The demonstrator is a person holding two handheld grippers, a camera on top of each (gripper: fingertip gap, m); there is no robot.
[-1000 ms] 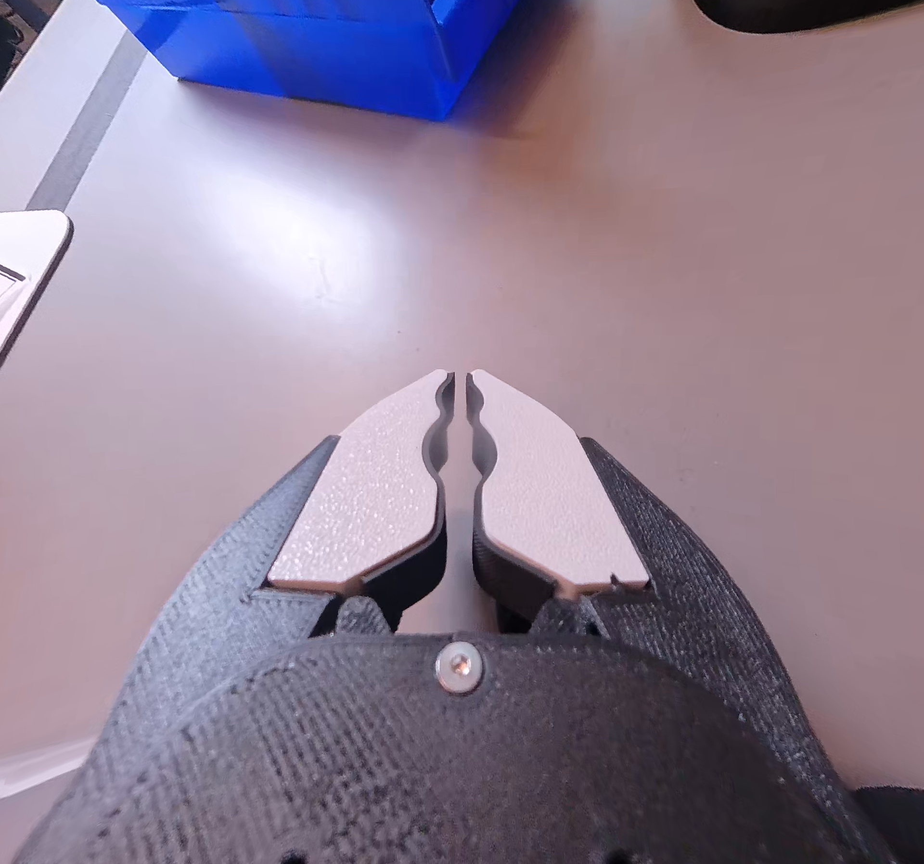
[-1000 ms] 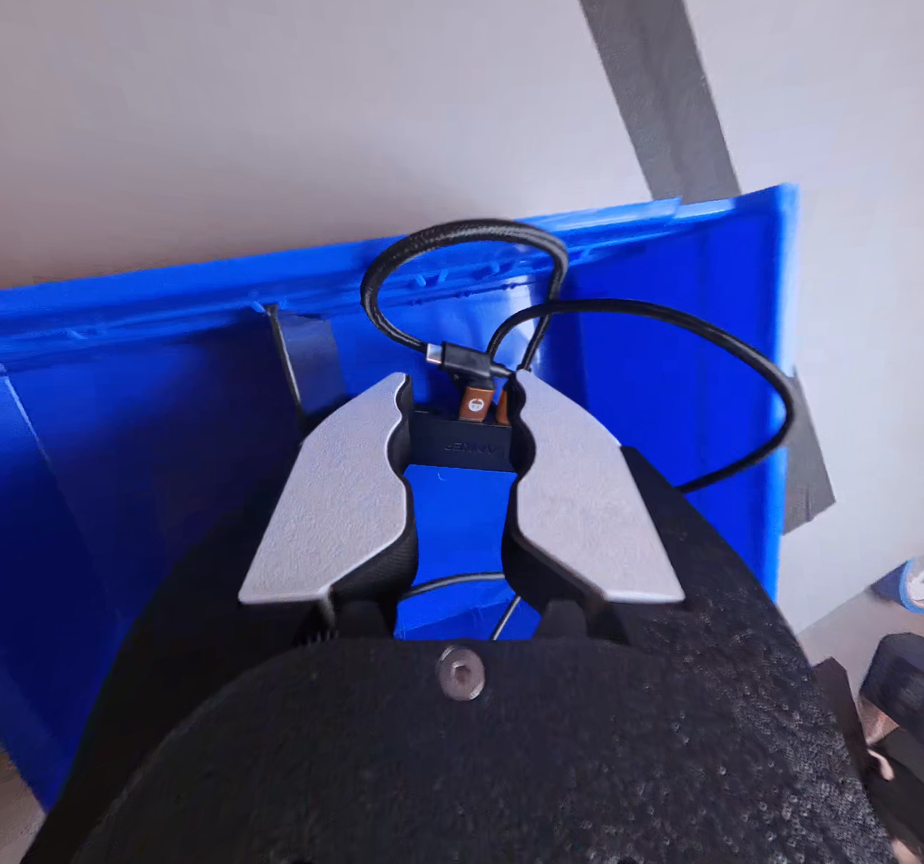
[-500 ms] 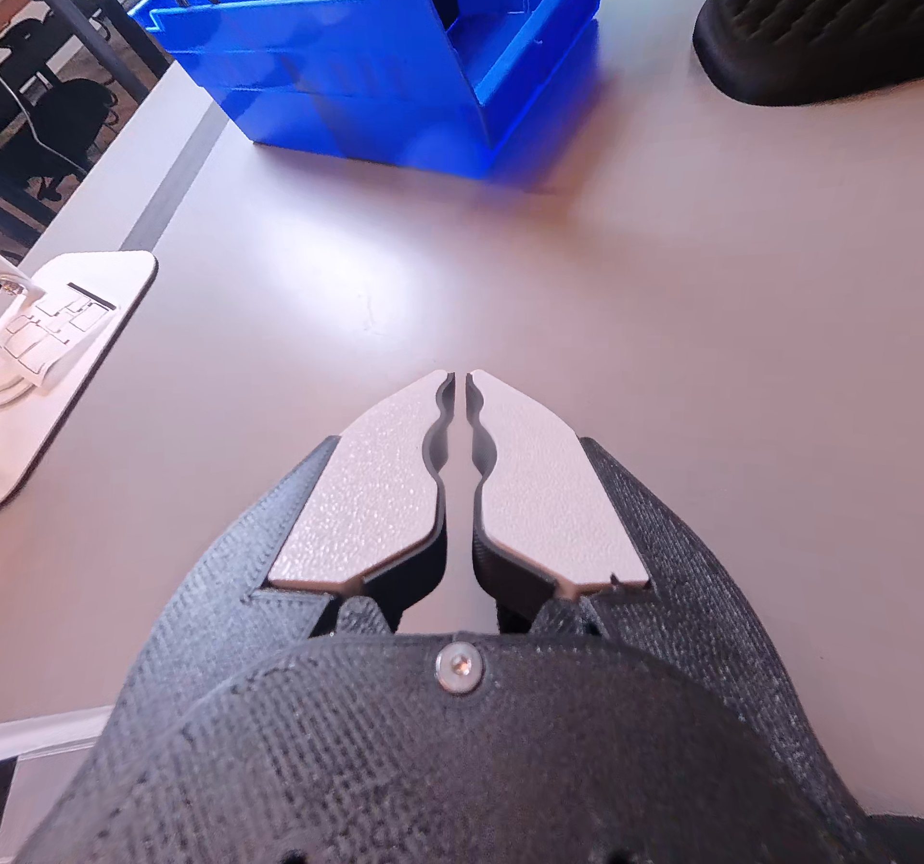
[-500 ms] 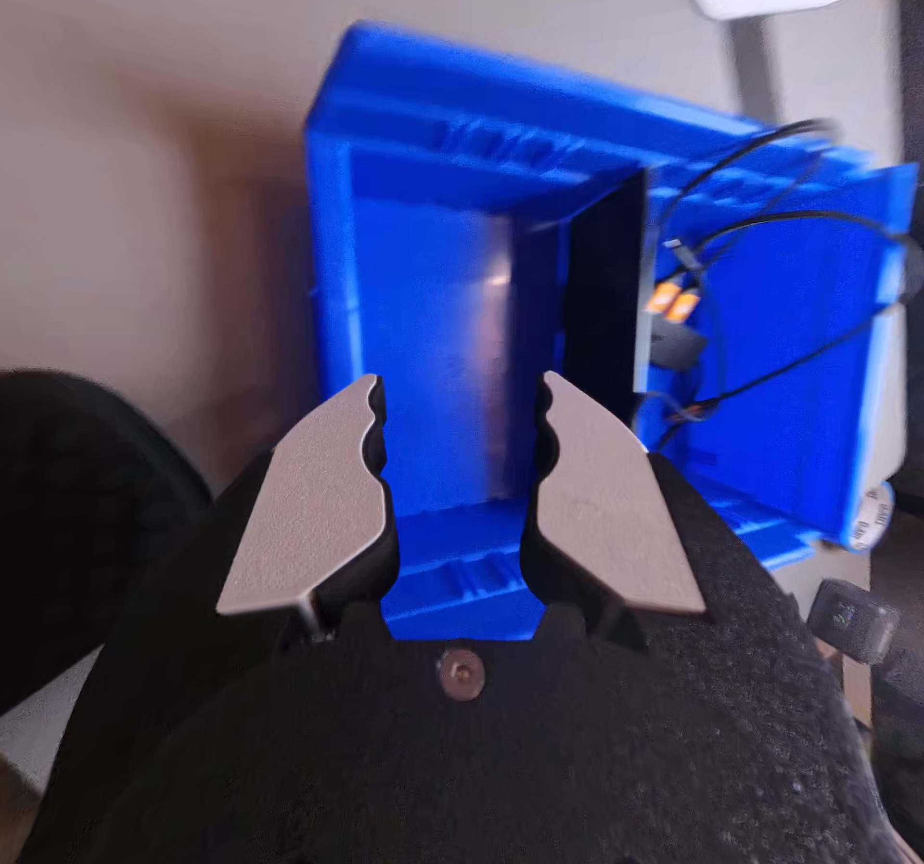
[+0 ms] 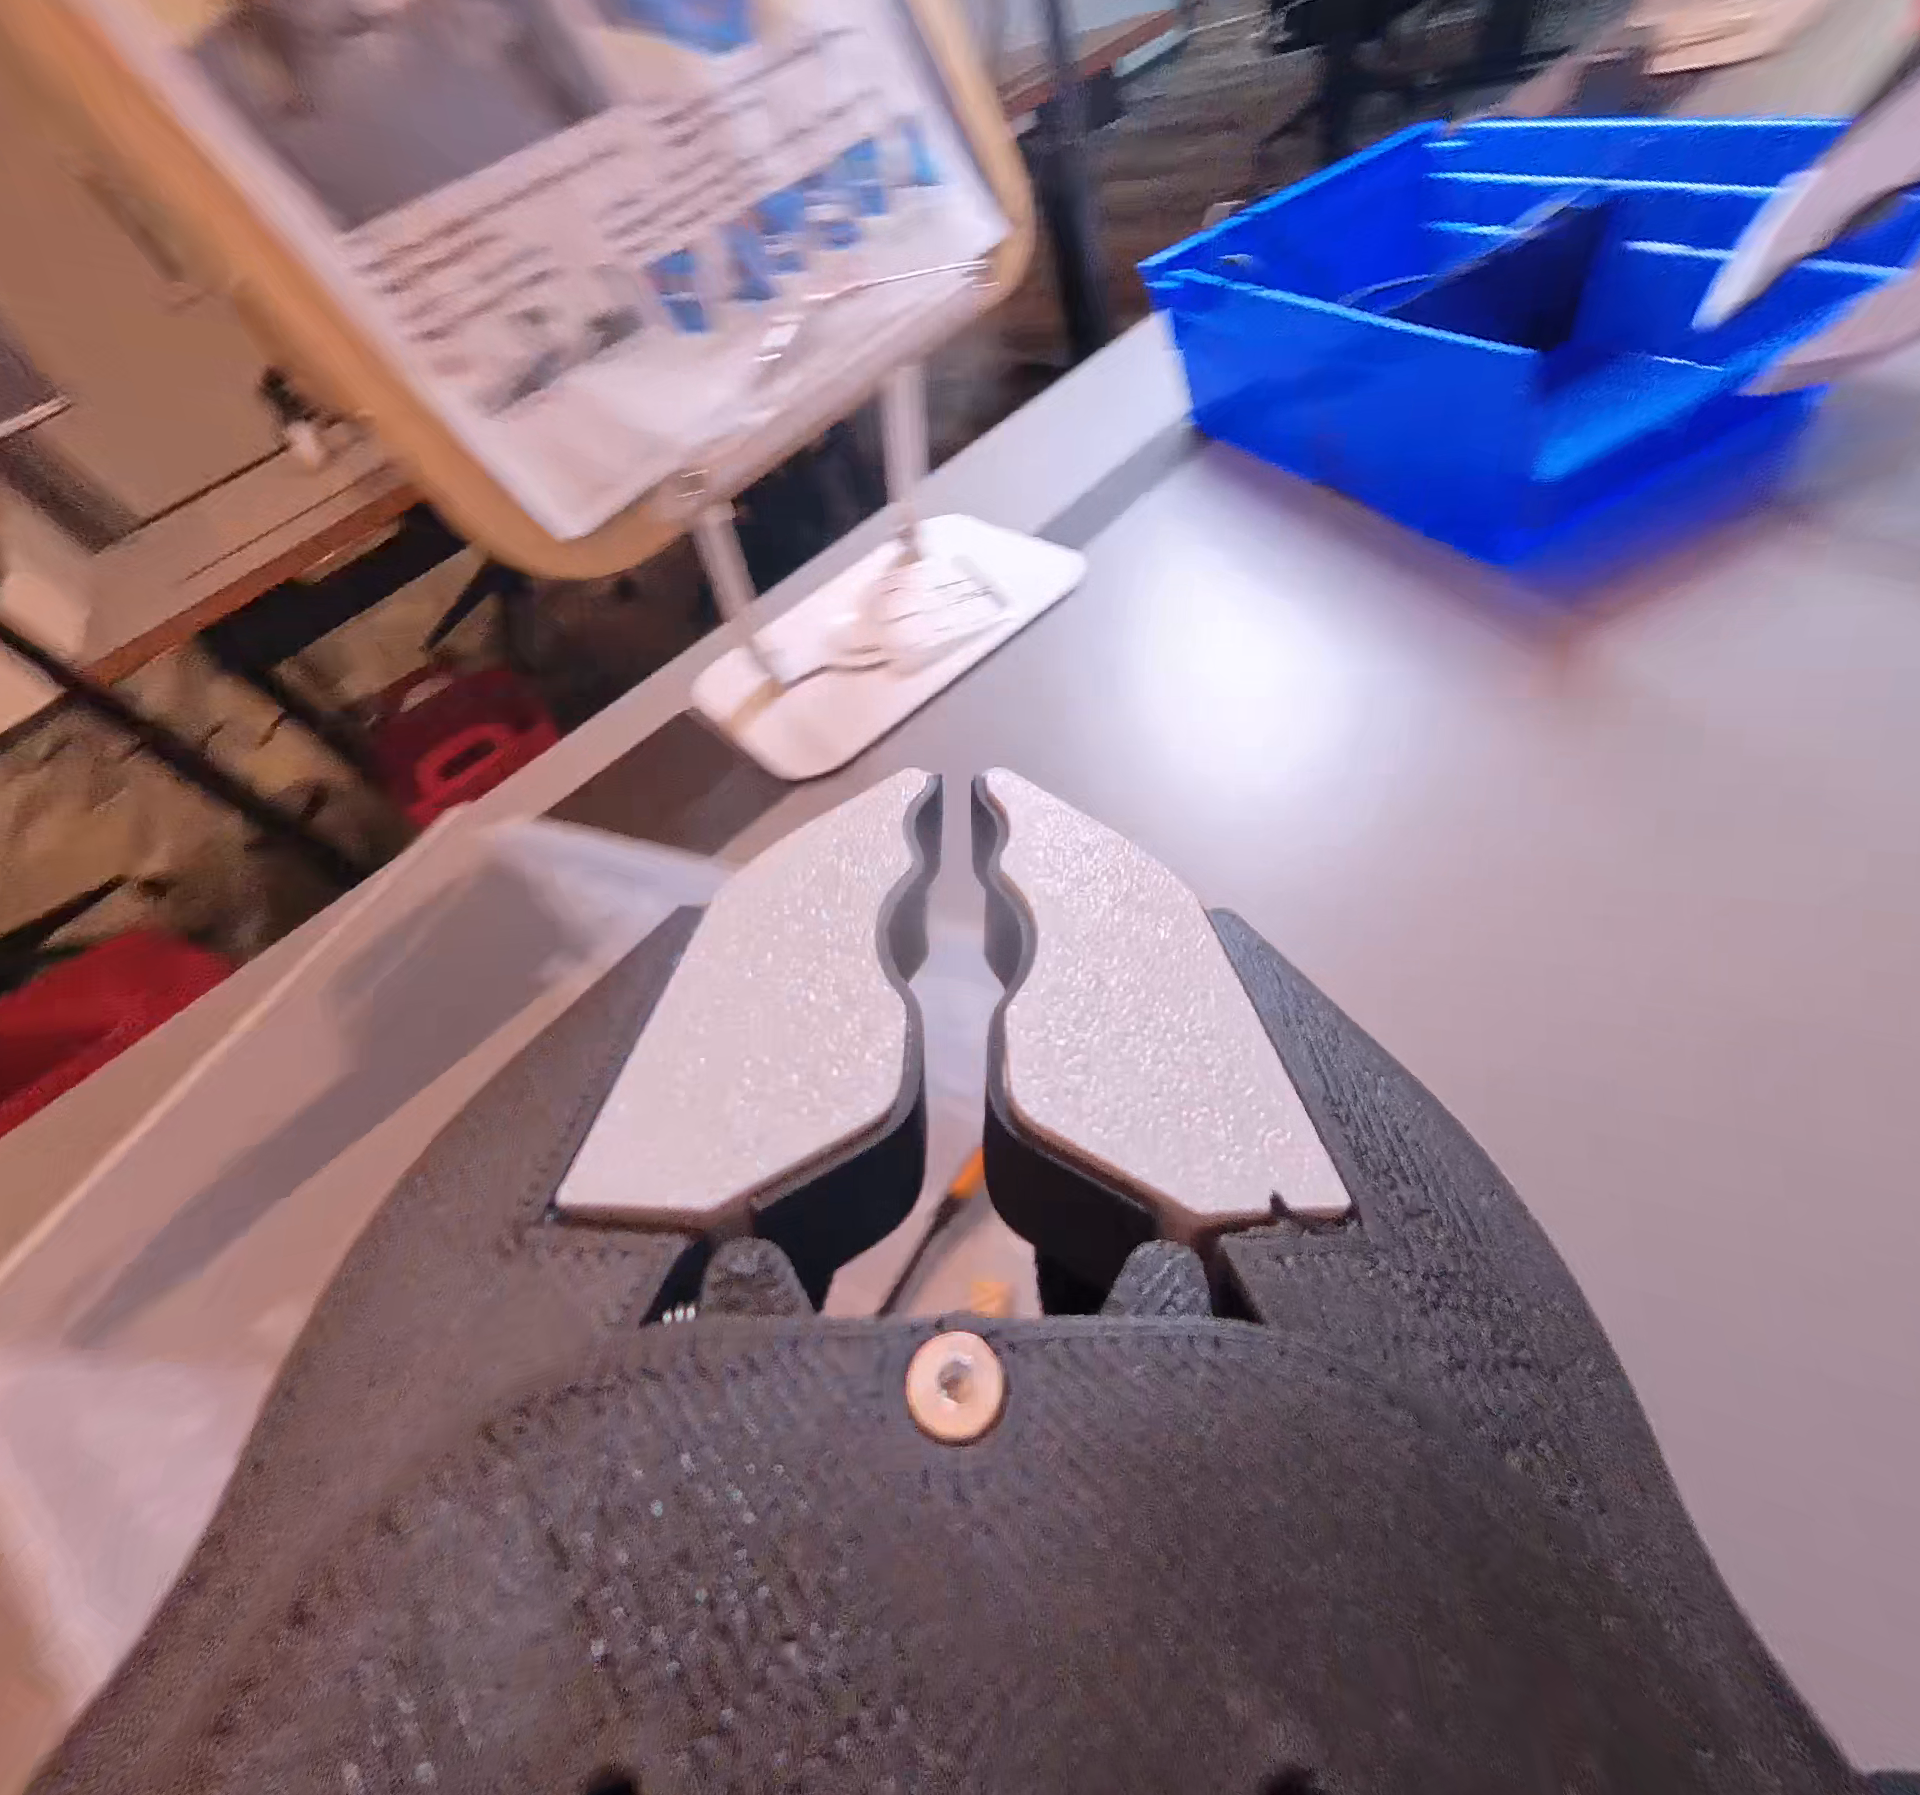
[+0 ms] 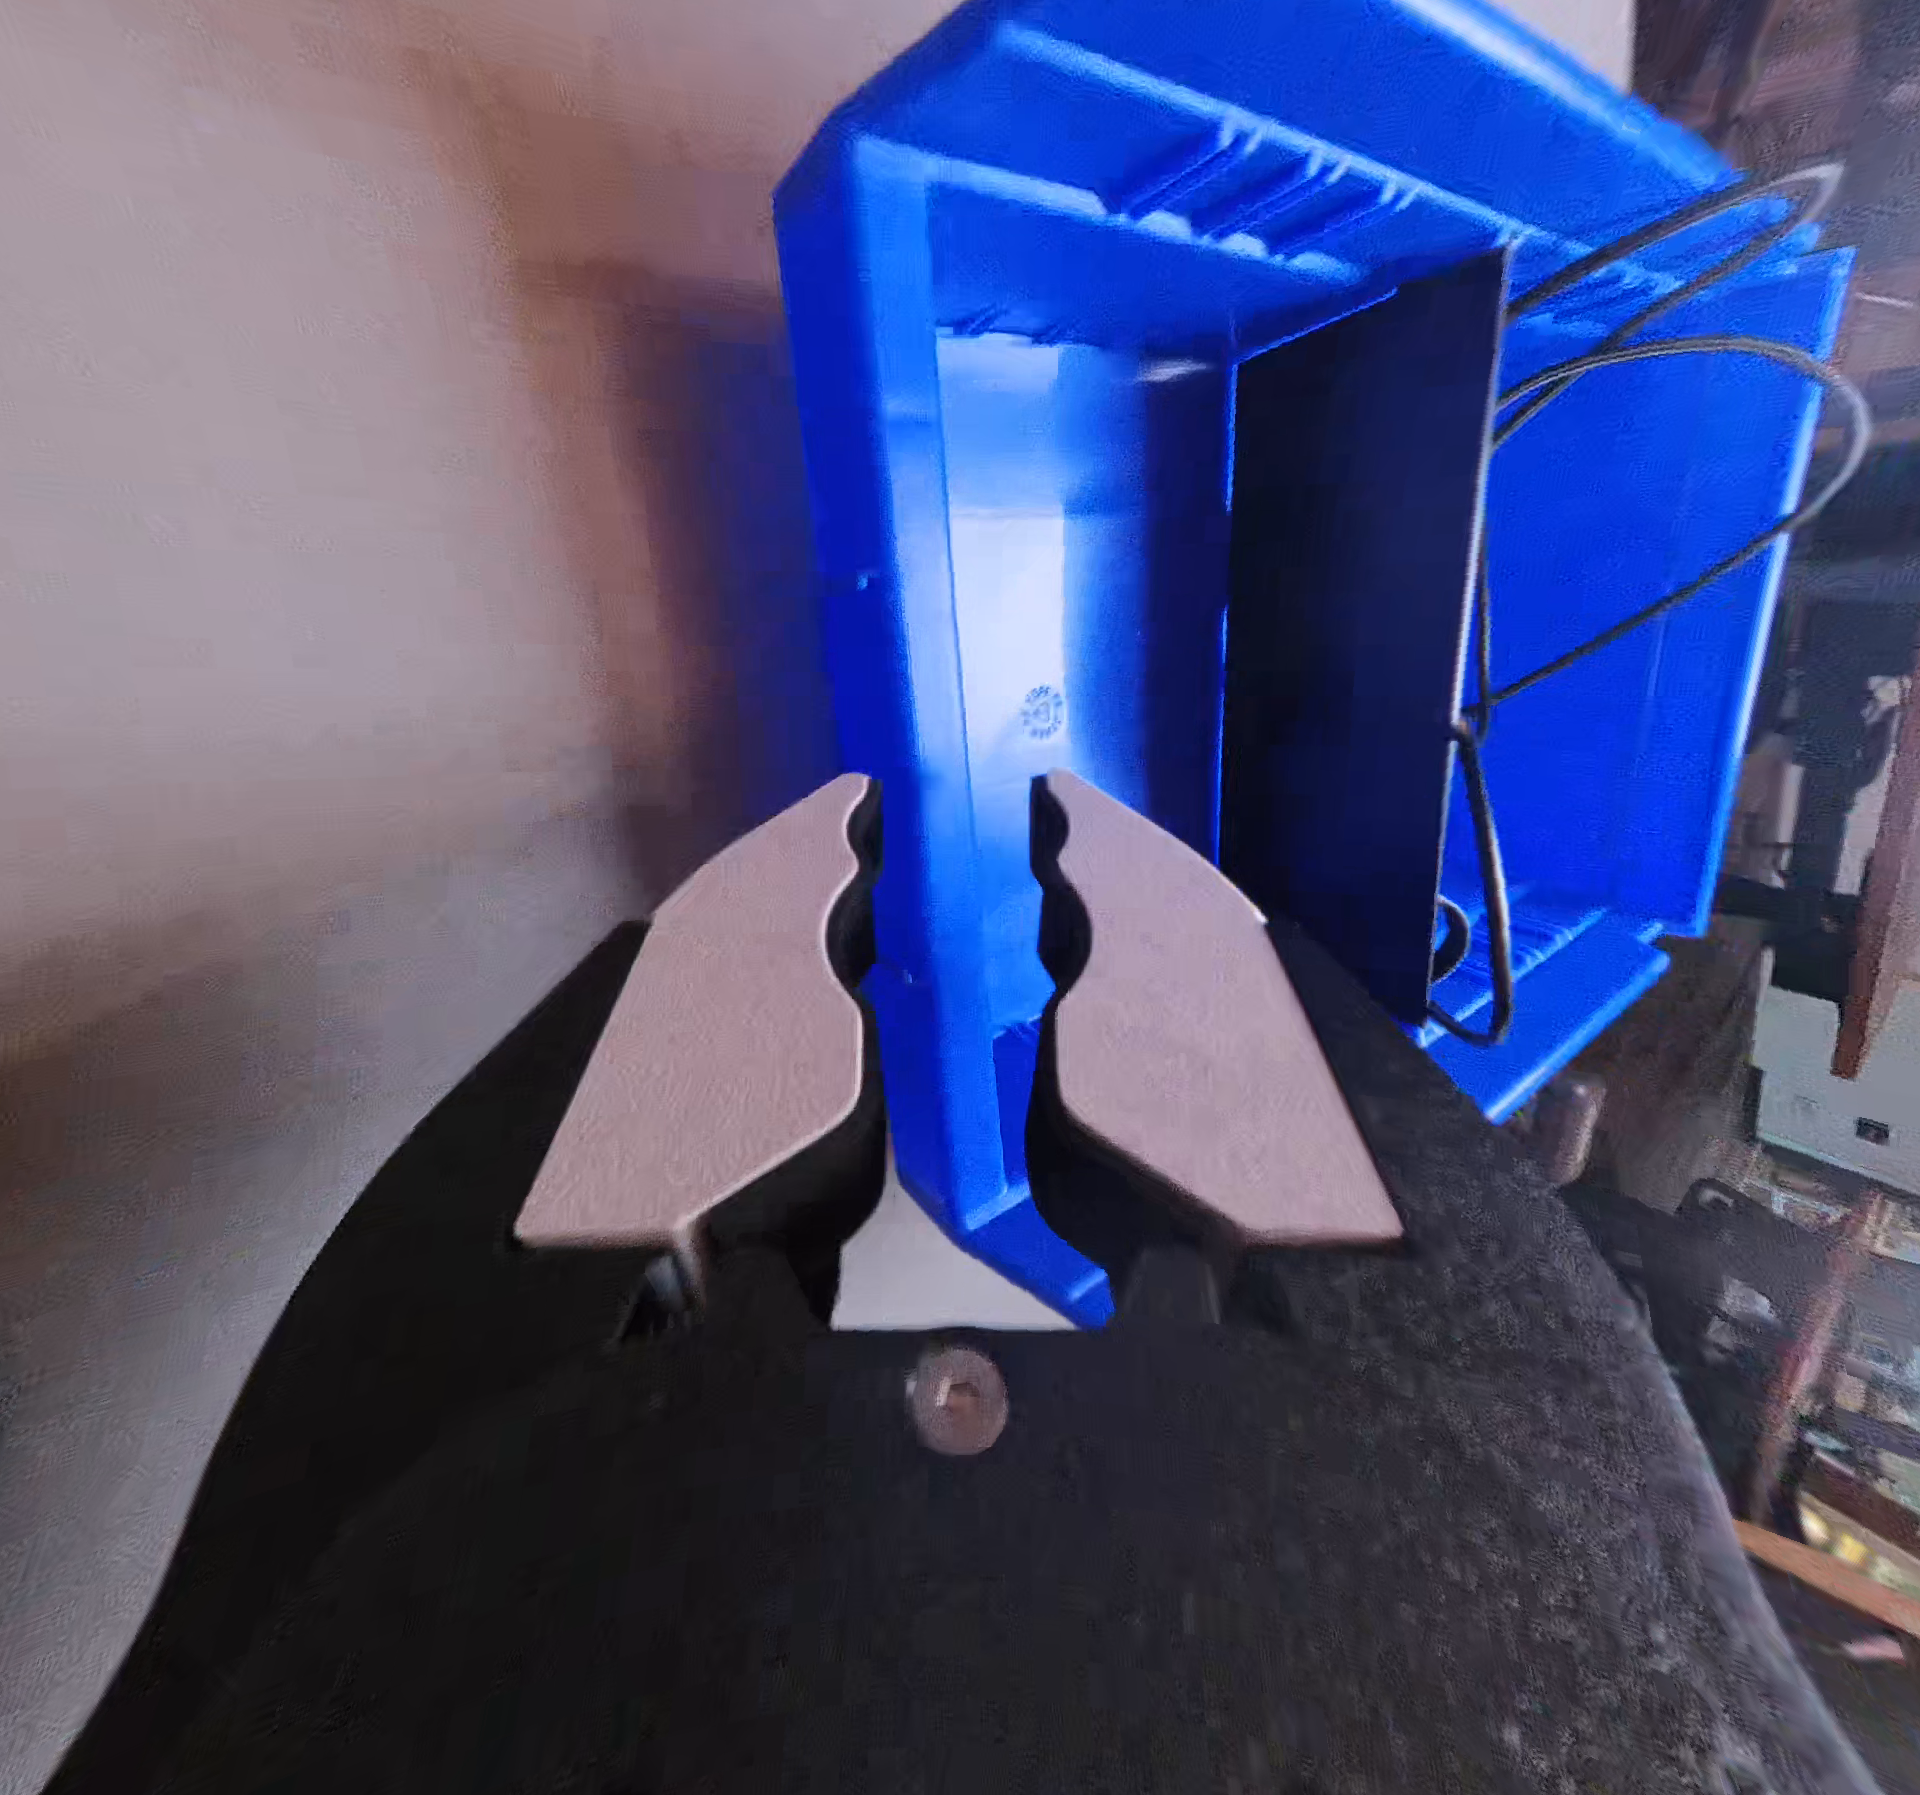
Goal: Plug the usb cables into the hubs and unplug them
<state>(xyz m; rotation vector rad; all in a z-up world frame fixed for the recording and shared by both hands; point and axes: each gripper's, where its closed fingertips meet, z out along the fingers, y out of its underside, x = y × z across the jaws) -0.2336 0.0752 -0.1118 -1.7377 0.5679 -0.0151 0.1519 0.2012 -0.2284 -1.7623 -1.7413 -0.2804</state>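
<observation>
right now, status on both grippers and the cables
Left gripper shut, empty. Right gripper open above blue bin. Cables in far compartment behind divider. Nothing blocking.

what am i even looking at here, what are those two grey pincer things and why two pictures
Each picture comes from a camera mounted on a hand-held gripper, looking forward along its two grey fingers. A person holds one in each hand; there is no robot arm.

The left wrist view shows the left gripper, nearly closed on nothing, above a grey table, with a blue bin and a white stand base beyond.

The right wrist view shows the right gripper open, its fingers astride the bin's near wall. A dark divider splits the bin; black cables lie in the far compartment.
</observation>
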